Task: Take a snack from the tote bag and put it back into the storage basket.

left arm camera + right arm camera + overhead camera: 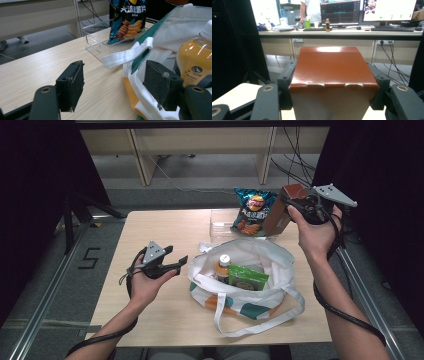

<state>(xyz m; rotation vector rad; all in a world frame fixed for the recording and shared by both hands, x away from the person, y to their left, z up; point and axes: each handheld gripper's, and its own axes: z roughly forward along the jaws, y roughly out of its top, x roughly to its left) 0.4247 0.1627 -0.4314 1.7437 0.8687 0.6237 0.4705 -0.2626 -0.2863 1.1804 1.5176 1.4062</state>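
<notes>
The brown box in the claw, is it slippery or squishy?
The brown box looks glossy, with light glinting off its top, so it may slide a little. The right claw pinches both sides without denting them, so it is probably fairly stiff. It looks like thin cardboard, so likely light.

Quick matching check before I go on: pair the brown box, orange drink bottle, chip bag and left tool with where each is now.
1. brown box
2. orange drink bottle
3. chip bag
4. left tool

A. inside the tote bag
B. open, beside the tote bag
C. gripped in the right tool
D. in the clear tray

Pairs: 1-C, 2-A, 3-D, 4-B
</notes>
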